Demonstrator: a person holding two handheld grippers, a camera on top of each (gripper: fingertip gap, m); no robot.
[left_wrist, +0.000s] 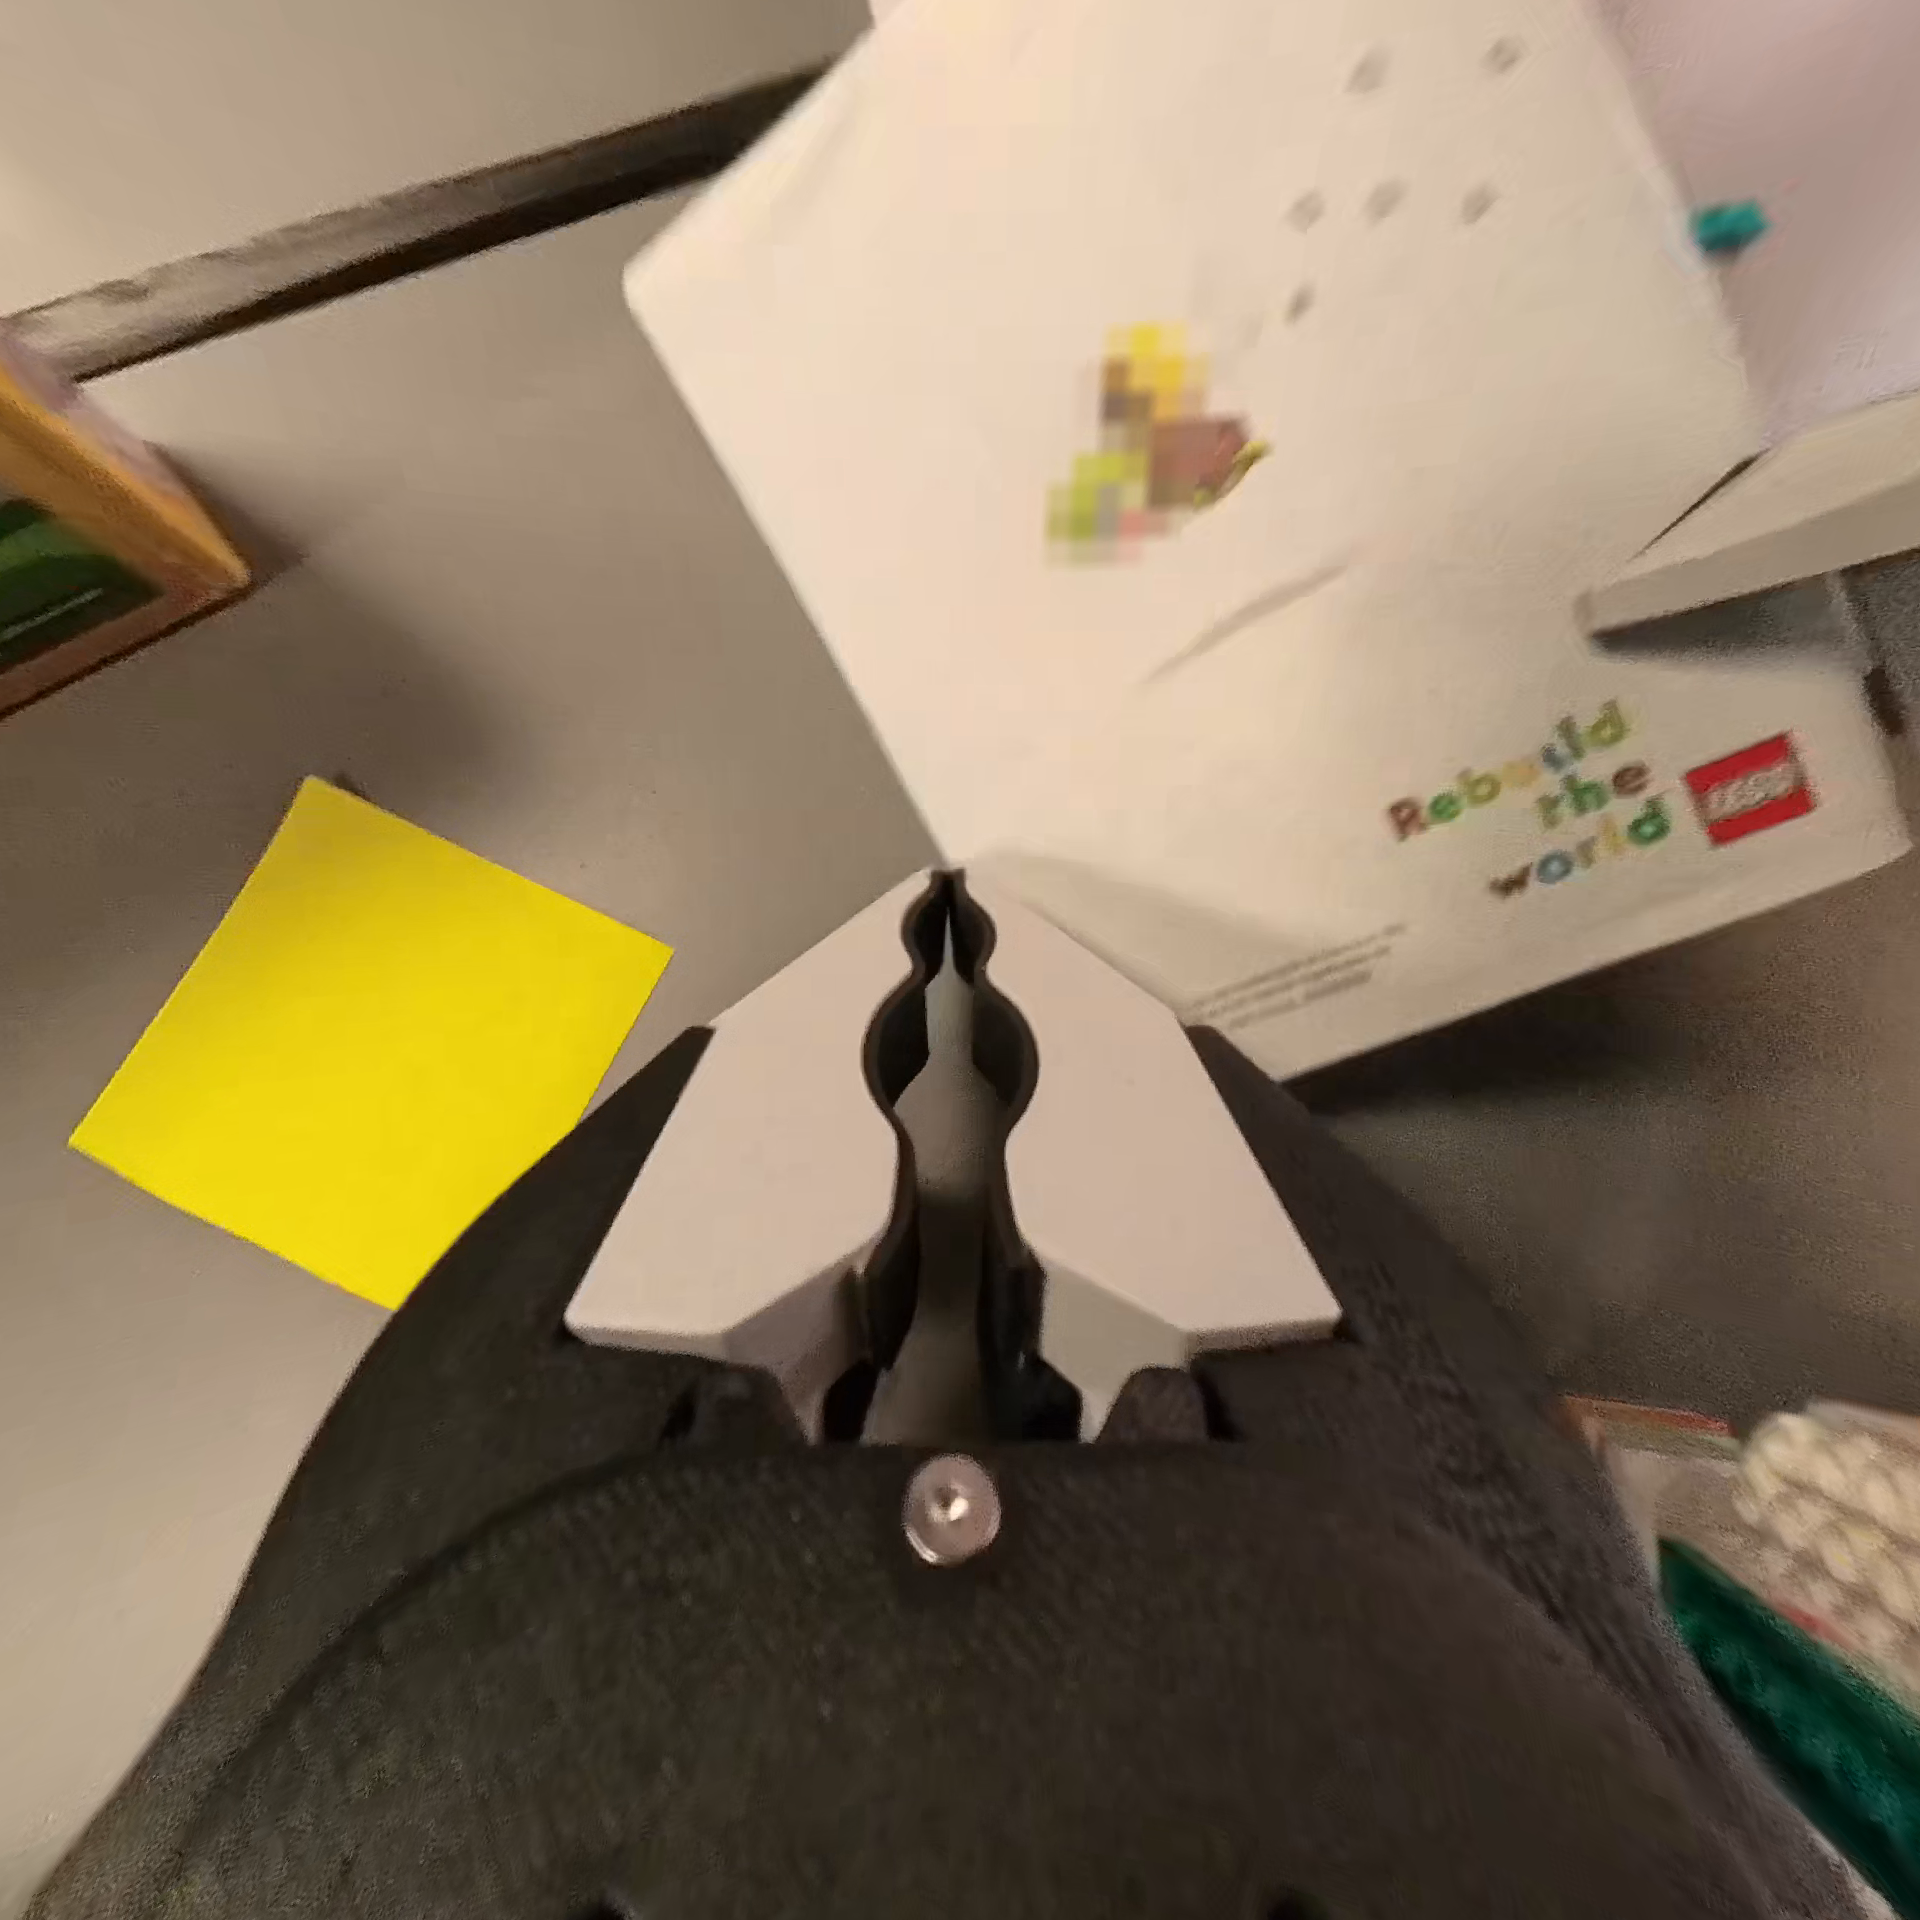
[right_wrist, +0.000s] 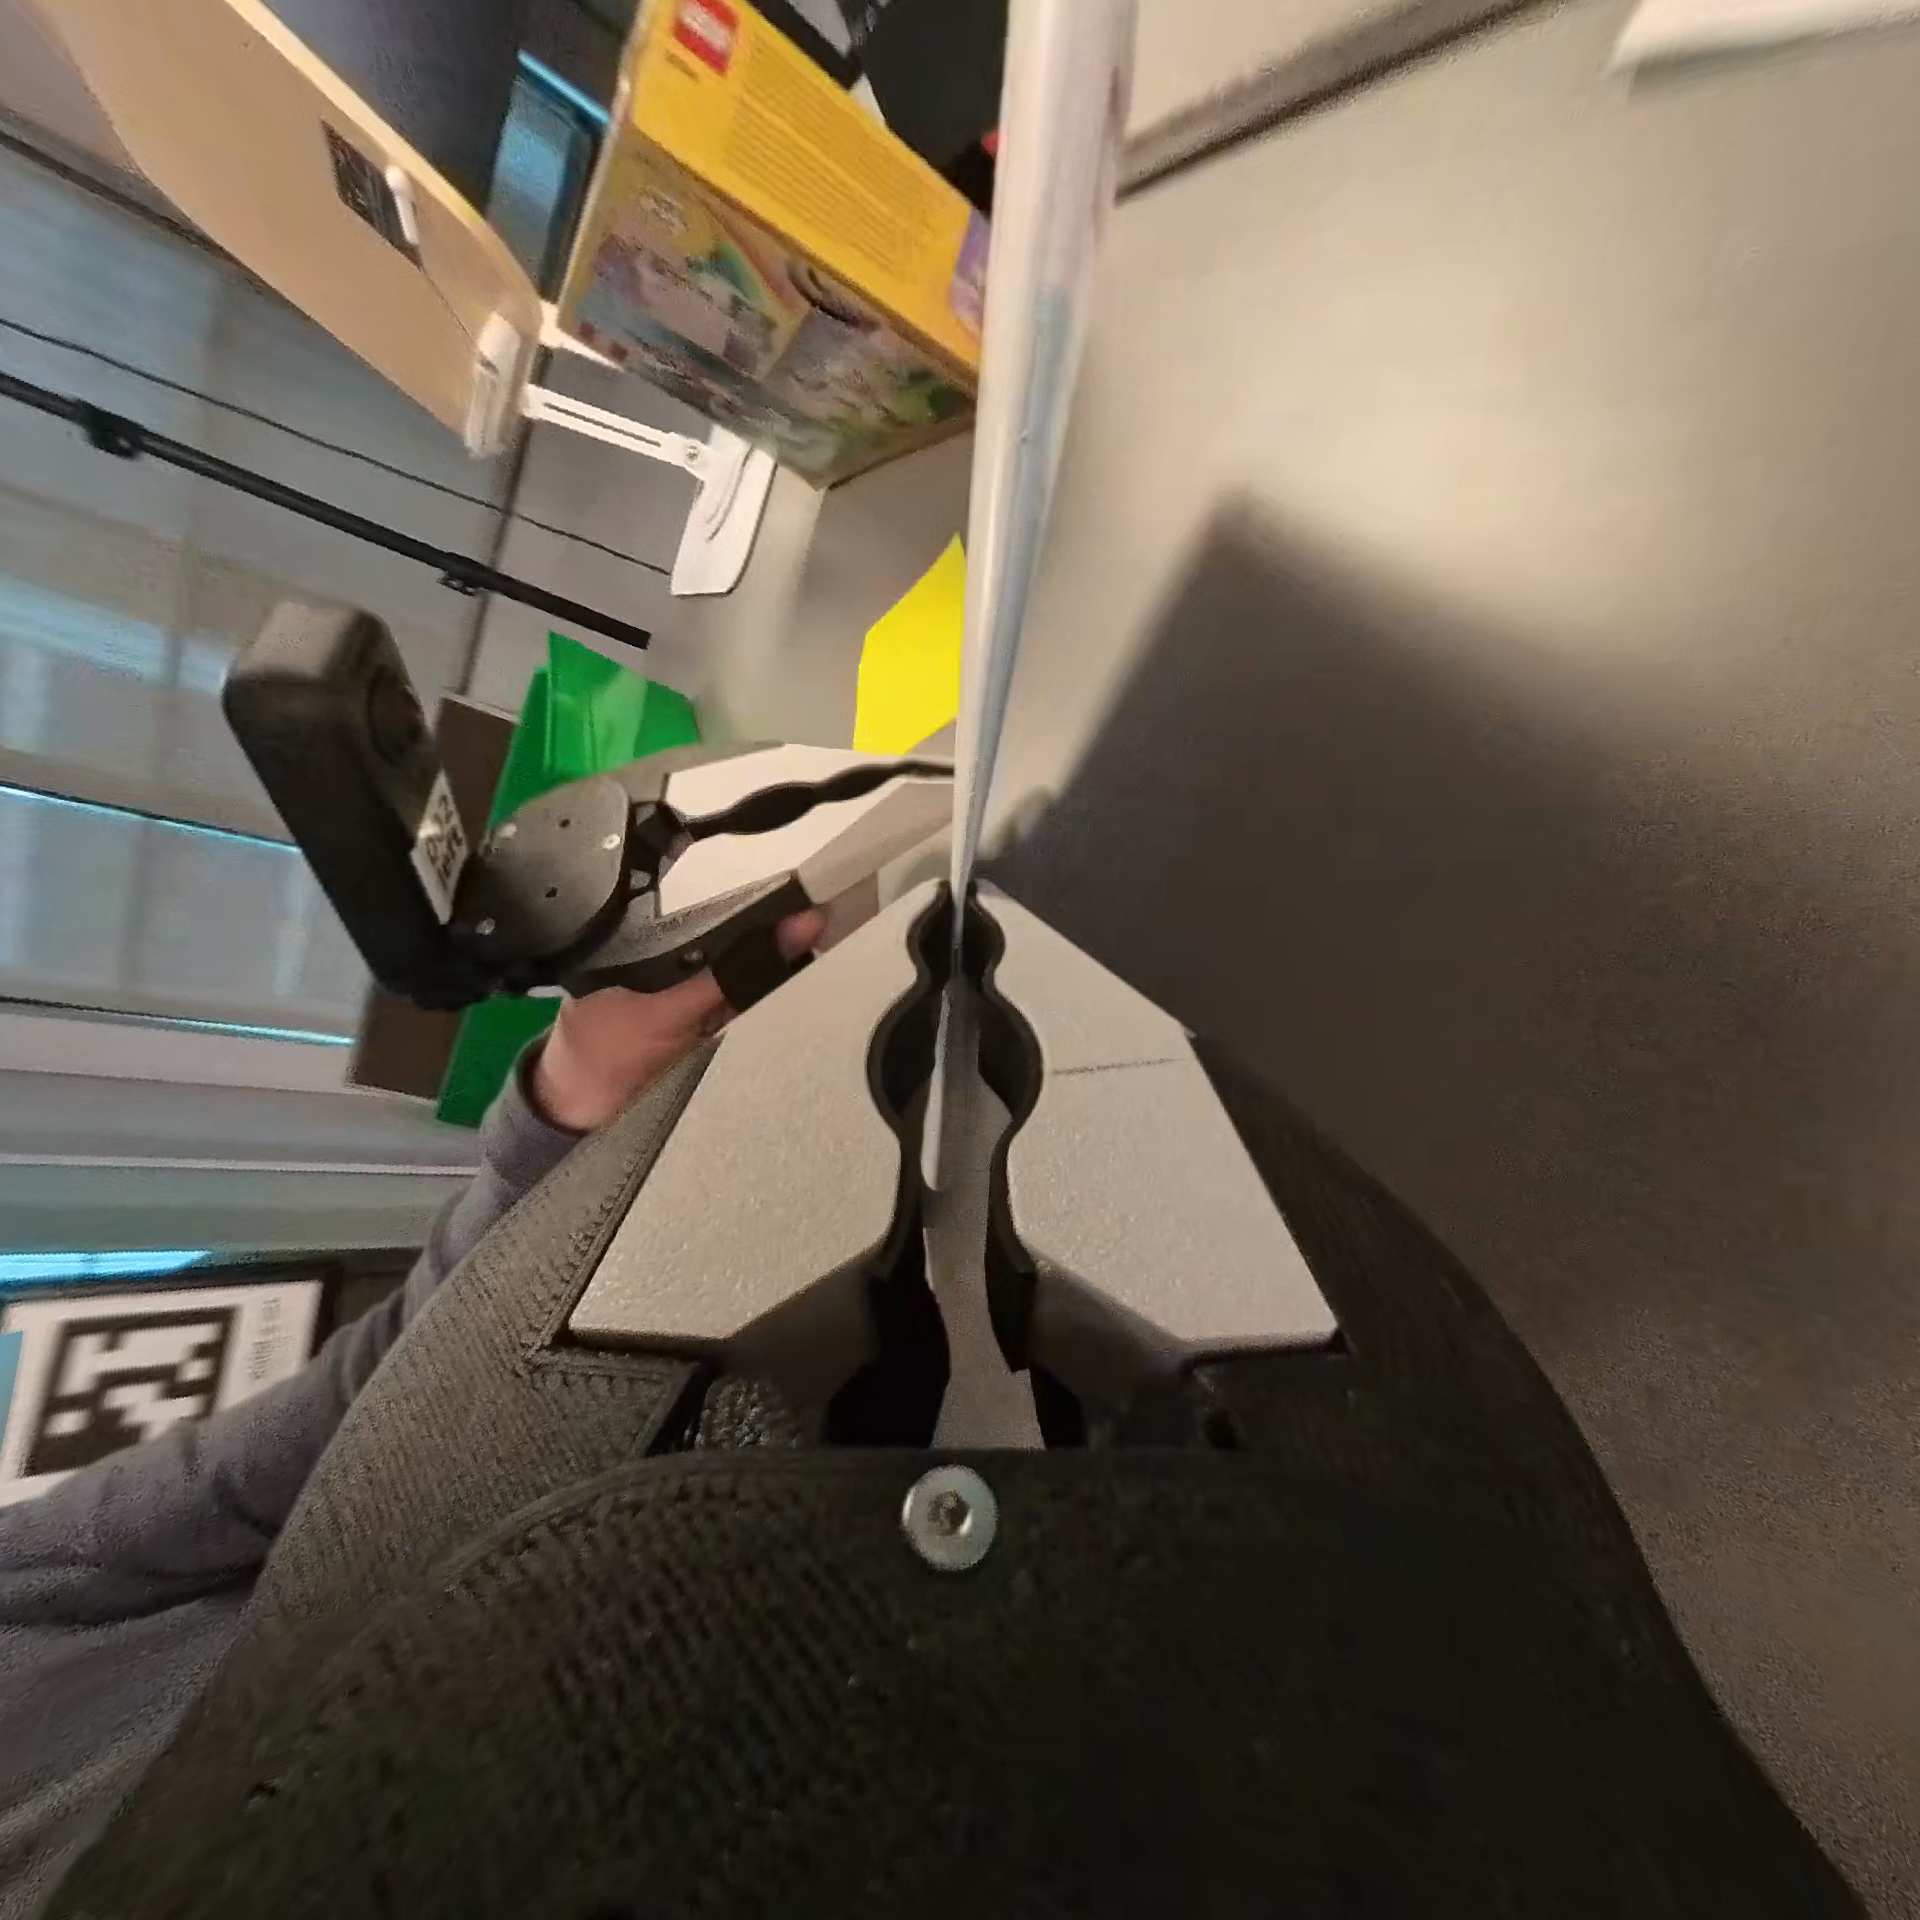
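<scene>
A white booklet (left_wrist: 1195, 644) with coloured print and a red logo is held up off the grey table (left_wrist: 520, 520). My left gripper (left_wrist: 951, 883) is shut, its tips pinching the booklet's near corner. In the right wrist view the booklet (right_wrist: 1023, 416) shows edge-on as a thin stack of sheets casting a dark shadow on the table. My right gripper (right_wrist: 951, 904) is shut on its lower edge, which runs down between the pads. The left gripper (right_wrist: 925, 774), held by a hand (right_wrist: 623, 1029), meets the same edge from the left.
A yellow sticky note (left_wrist: 374, 1039) lies left of the booklet. A wood-framed item (left_wrist: 94, 540) sits at the far left. A bag of small pieces (left_wrist: 1829, 1507) and a green item (left_wrist: 1787, 1704) are at the lower right. A yellow toy box (right_wrist: 790, 239) and a green plate (right_wrist: 582, 727) stand behind. Across from one pair of fingers to the other is roughly 11 cm.
</scene>
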